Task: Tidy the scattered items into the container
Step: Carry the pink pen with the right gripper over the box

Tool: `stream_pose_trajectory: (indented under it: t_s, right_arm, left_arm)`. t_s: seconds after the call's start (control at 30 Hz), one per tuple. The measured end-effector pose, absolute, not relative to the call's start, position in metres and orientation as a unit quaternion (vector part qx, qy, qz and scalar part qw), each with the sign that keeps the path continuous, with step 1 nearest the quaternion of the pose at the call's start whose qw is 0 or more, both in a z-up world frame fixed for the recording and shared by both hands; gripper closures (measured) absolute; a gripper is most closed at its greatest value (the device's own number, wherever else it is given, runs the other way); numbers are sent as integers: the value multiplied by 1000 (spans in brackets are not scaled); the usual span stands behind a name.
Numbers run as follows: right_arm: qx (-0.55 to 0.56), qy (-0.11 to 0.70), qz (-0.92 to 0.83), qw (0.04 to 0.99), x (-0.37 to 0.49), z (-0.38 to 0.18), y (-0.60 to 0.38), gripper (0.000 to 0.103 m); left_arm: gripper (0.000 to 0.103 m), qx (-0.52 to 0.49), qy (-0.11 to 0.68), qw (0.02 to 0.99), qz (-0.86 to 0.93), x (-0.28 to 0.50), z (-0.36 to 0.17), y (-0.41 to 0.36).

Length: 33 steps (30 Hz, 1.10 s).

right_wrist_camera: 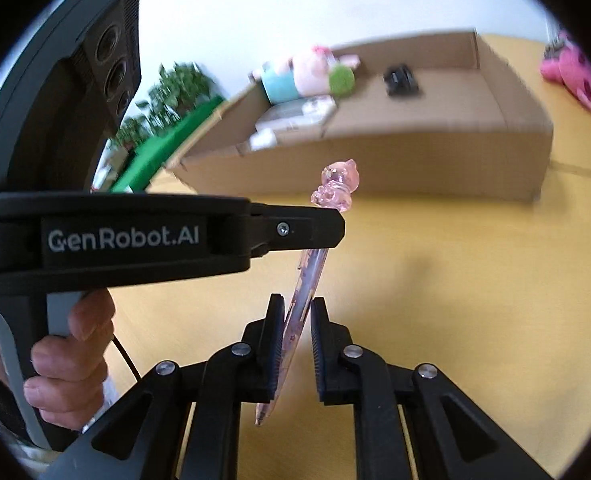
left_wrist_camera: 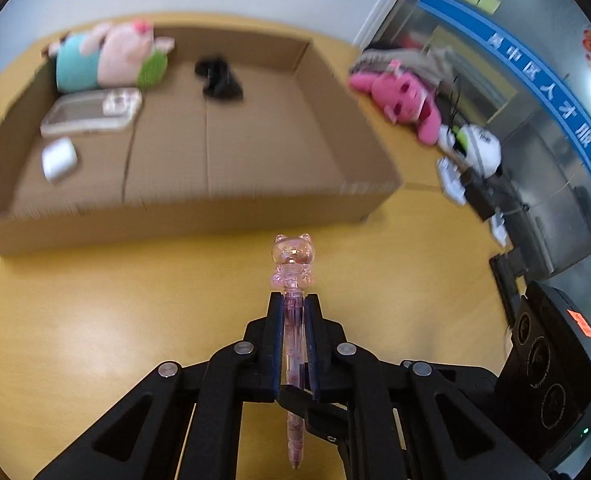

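A clear pink pen (left_wrist_camera: 293,320) with a bear-shaped top is clamped between the fingers of my left gripper (left_wrist_camera: 294,300), above the yellow table, just short of the cardboard box (left_wrist_camera: 199,208). In the right wrist view the left gripper (right_wrist_camera: 327,228) comes in from the left, holding the same pen (right_wrist_camera: 309,280). The pen's lower part hangs between the parted jaws of my right gripper (right_wrist_camera: 297,304), which stands slightly open around it; the left pad may touch it.
The box holds a plush pig (left_wrist_camera: 107,56), a clear phone case (left_wrist_camera: 91,110), a white earbud case (left_wrist_camera: 59,160) and a black object (left_wrist_camera: 219,78). A pink plush (left_wrist_camera: 399,96) and white items (left_wrist_camera: 475,148) lie right of the box. Green plants (right_wrist_camera: 175,88) stand at left.
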State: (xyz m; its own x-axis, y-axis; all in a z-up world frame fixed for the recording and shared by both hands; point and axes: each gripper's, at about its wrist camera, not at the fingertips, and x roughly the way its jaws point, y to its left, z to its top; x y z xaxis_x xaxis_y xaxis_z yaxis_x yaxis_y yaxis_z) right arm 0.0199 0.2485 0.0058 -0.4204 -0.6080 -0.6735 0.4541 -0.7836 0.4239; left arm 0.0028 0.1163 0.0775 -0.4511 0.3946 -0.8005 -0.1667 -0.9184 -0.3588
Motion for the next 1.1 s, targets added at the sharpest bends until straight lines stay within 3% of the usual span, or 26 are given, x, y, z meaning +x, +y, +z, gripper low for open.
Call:
stream_pose_trajectory:
  t_s: [0.5, 0.83, 1.1]
  right_arm:
    - [334, -65, -882, 326, -34, 101, 245, 91]
    - [314, -56, -888, 331, -124, 154, 248, 91]
    - [339, -38, -884, 321, -189, 168, 257, 91]
  left_arm:
    - [94, -412, -106, 207, 881, -56, 174, 103]
    - [94, -382, -95, 222, 892, -139, 231, 103]
    - [94, -403, -111, 234, 878, -214, 229, 111]
